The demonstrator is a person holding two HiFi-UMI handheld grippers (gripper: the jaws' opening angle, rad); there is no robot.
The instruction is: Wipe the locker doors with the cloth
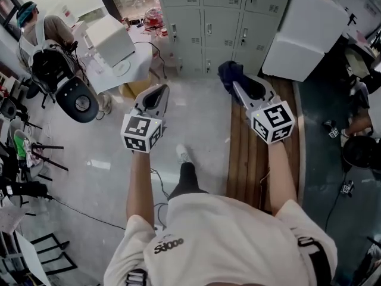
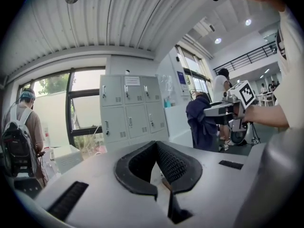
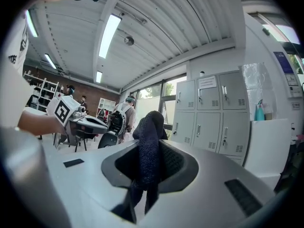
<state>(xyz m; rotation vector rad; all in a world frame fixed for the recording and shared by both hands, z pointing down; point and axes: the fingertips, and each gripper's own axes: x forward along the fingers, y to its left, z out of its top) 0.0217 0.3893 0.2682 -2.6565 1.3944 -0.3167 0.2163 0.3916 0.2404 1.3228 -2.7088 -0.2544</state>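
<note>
person's white t-shirt (image 1: 226,243) fills the bottom of the head view, both bare forearms stretched forward. right gripper (image 1: 240,87) is out front over a strip of wooden planks (image 1: 244,159). its fingers (image 3: 176,161) pinch a dark blue cloth (image 3: 148,146), which bunches up above the tips and hangs down between them toward the base. in the left gripper view the cloth droops below the right gripper in mid air. cloth touches nothing but the fingers and is well short of the lockers. left gripper (image 1: 157,93) is held beside the right one at about the same height, over grey concrete floor (image 1: 107,159). left fingers (image 2: 174,165) are pressed together at the tips, nothing between them. marker cube (image 1: 141,133) on each gripper faces up at the head camera. grey locker doors (image 1: 217,25) are straight ahead, three columns in view, each door with vent slots and a small handle, all closed as far as visible. paper sheet (image 2: 132,80) sits on one top door. tall white box (image 1: 303,34) stands just right of the lockers. smaller white block (image 1: 110,37) rests on a white worktop (image 1: 134,61) at left. person with a black backpack (image 1: 44,58) is at far left, black office chair (image 1: 80,100) just beside them. wearer's shoe (image 1: 183,154) is on the floor between the two arms.
</note>
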